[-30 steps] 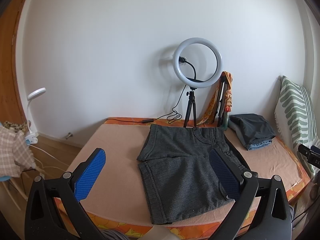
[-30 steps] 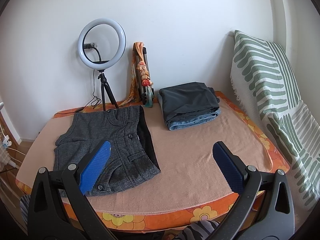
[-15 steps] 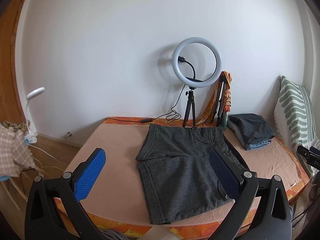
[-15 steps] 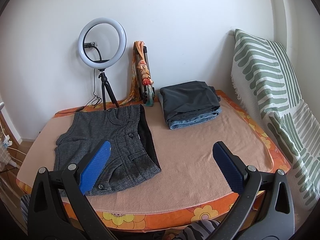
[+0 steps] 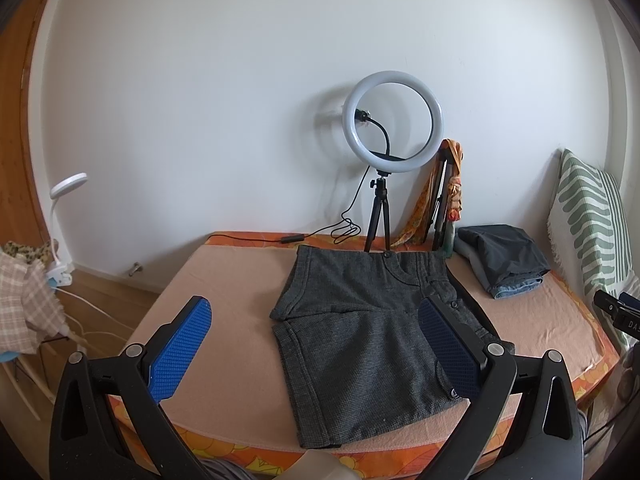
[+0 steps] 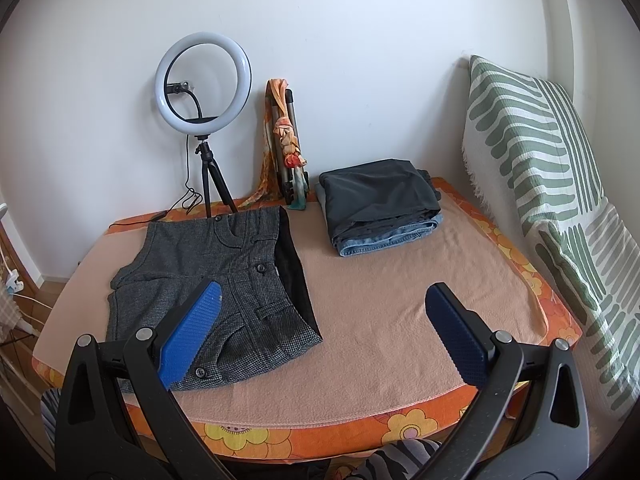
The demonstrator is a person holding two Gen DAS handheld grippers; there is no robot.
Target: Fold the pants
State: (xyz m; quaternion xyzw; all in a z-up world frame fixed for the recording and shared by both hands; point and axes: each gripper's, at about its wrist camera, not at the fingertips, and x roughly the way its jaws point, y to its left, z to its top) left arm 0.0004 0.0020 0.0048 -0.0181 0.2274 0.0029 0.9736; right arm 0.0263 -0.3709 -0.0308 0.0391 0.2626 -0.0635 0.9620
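Note:
Dark grey shorts point(image 5: 360, 336) lie flat on the peach blanket of the bed point(image 5: 224, 288), waistband toward the wall, legs toward me. They also show in the right wrist view point(image 6: 224, 280), at the left of the bed, with a black lining along their right edge. My left gripper point(image 5: 316, 344) is open and empty, held above the near edge of the bed with the shorts between its blue pads. My right gripper point(image 6: 320, 336) is open and empty, above the bed's near edge, to the right of the shorts.
A ring light on a tripod point(image 6: 204, 80) stands at the wall behind the shorts. A folded stack of dark trousers and jeans point(image 6: 380, 204) sits at the back right. A green striped cushion point(image 6: 540, 184) leans at the right. A white lamp point(image 5: 66, 188) stands left.
Both views have shifted slightly: the bed and shorts sit a touch lower and closer. Both grippers stay open and empty. The shorts have not moved.

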